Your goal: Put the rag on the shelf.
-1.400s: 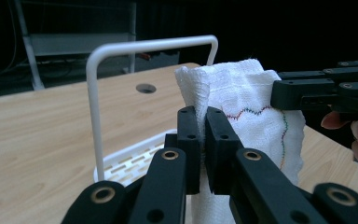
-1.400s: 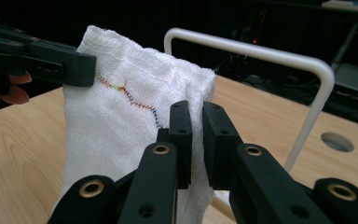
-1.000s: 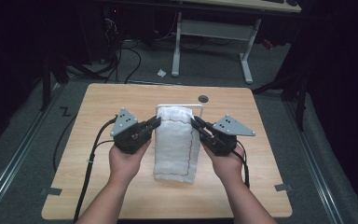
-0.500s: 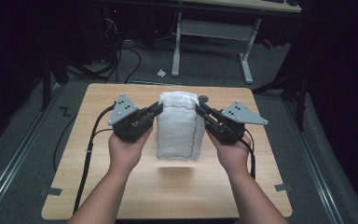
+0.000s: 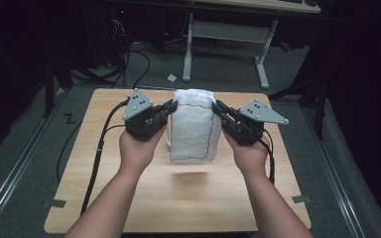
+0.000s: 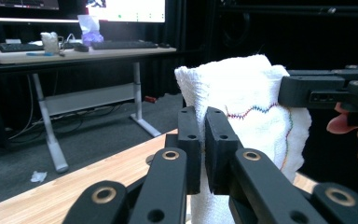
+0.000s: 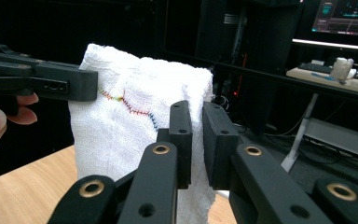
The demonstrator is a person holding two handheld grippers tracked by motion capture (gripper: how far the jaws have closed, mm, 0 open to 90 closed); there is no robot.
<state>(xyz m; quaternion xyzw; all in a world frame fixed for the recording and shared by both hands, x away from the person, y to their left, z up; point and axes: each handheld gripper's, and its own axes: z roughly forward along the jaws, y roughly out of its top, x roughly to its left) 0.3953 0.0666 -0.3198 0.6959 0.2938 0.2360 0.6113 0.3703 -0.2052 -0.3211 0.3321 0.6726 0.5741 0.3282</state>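
Here, a white towel [image 5: 193, 126] hanging clear of the wooden table [image 5: 129, 198], lifted by its 2 upper corners, with its shadow lying on the tabletop just beneath. Left gripper [image 5: 171, 105] clamped on the towel's top left corner, jaws nearly together with cloth pinched between the pads; in the left gripper view, same towel [image 6: 256, 107] rising just behind the 2 black jaws. Right gripper [image 5: 217, 106] clamped likewise on the top right corner, jaws nearly closed on the fabric; in the right gripper view, towel [image 7: 130, 121] pressed between them. Multicoloured stitched seam running down the cloth near its right edge. Towel folded lengthwise, hanging roughly upright between the 2 hands, lower hem above the middle of the table. Behind, a desk [image 5: 228, 29] on the grey floor.
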